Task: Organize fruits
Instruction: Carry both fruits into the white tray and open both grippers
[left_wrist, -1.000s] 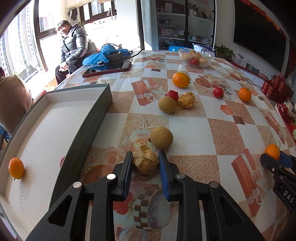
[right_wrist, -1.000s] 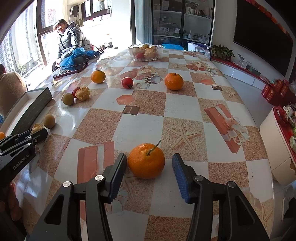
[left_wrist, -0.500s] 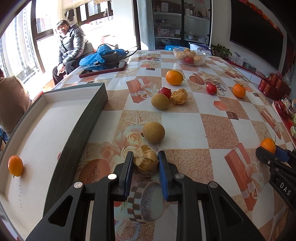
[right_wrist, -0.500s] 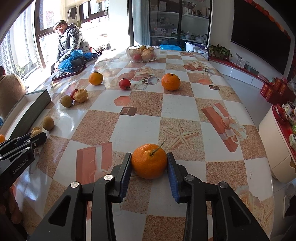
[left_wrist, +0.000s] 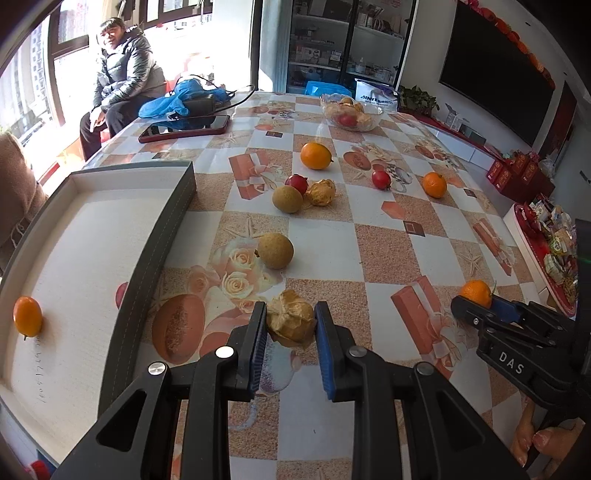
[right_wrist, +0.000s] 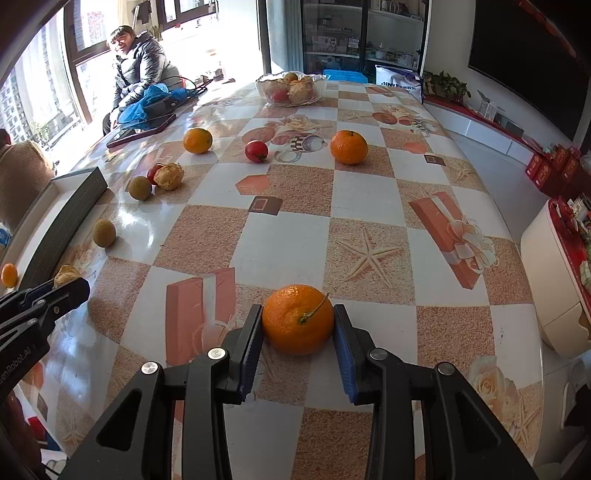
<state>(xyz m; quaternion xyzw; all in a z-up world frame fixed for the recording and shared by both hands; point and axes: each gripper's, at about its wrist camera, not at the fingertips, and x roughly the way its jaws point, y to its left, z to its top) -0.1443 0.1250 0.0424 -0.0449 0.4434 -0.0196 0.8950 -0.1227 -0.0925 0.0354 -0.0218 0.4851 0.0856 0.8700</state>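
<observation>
Through the left wrist camera we get the inside of the box (left_wrist: 92, 258) just off our left gripper's left side, white-lined with a dark wall, and a small orange fruit (left_wrist: 27, 316) sitting against its near-left edge; the right wrist camera catches only a sliver of that box far to the left. The right view, in turn, gives us the glass bowl (right_wrist: 291, 88) of fruit far ahead in clear detail.

Our left gripper (left_wrist: 290, 328) is clamped on a husked fruit (left_wrist: 291, 323), papery, tan and crumpled, both pads pressing its sides, right at the fingertips and low over the tabletop (left_wrist: 388, 236). Just ahead of it lies a round brown fruit (left_wrist: 275, 250); farther ahead, another brown fruit, a red one and a second husked one sit bunched together.

Our right gripper (right_wrist: 297, 330) is squeezed onto an orange (right_wrist: 297, 318), bright, dimpled skin, thin green stem curling up toward the right pad. It sits between the pads, resting on the tabletop. Ahead of this gripper stand a second orange (right_wrist: 348, 147) and a small red fruit (right_wrist: 256, 150), well apart.

Both grippers point forward and reach nearly level across the tabletop; in the left view we spot fingertips (left_wrist: 546, 439) at the right gripper's handle.
</observation>
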